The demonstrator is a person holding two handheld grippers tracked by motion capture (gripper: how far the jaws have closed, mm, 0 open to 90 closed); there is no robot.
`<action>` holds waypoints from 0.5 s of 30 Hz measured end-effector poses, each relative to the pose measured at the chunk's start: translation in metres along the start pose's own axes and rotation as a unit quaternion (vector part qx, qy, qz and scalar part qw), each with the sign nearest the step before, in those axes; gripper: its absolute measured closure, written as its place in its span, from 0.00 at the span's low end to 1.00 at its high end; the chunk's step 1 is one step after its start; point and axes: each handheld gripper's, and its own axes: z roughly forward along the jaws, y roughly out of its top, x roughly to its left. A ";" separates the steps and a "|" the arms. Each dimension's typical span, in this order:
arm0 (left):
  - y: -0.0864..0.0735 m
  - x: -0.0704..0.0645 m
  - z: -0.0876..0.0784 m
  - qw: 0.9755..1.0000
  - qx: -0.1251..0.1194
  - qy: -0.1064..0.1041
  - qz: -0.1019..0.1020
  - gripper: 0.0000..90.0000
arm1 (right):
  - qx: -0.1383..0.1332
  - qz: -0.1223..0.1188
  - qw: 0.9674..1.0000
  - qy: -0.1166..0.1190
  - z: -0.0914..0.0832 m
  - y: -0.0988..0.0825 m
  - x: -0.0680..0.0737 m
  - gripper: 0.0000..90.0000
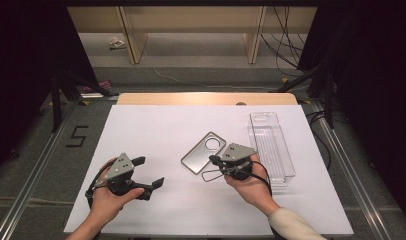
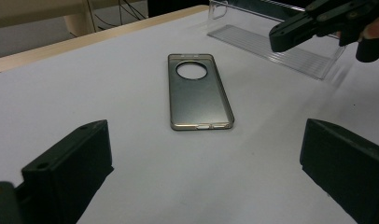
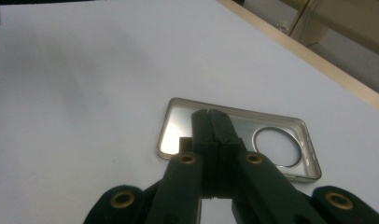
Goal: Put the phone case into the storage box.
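Two grippers are held over a white-covered table (image 1: 156,125), and the phone case (image 1: 203,152) between them is the thing in hand. It lies flat, inner face up, well apart from the left gripper (image 1: 150,171) and just beside the right gripper (image 1: 214,159), whose tip is seen at the case's lower right edge in the high view. The case's long axis is set on a diagonal: the round camera cut-out is turned toward the far right, the plain end toward the near left. The right gripper's jaws are pressed together with nothing between them; in the right gripper view (image 3: 211,113) their tip is seen over the case's inner face, whether touching cannot be told. The left gripper's jaws are spread wide and empty, pointed at the case's plain end. The right hand (image 1: 248,182) is judged the nearer by far, so any push or lift would be expected from it. A clear plastic tray (image 1: 271,145) is noted right of the case, its long axis running away from the person. Beyond the table, a grey floor, wooden shelf legs and loose cables are seen.
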 end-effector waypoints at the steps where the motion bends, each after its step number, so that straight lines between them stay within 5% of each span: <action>1: 0.000 0.000 0.000 1.000 0.001 0.000 0.000 0.02 | 0.007 0.002 1.000 -0.002 0.004 0.000 0.000 1.00; 15: 0.000 0.000 0.000 1.000 0.002 0.000 0.001 0.02 | 0.065 0.021 0.998 0.003 0.046 -0.001 0.006 1.00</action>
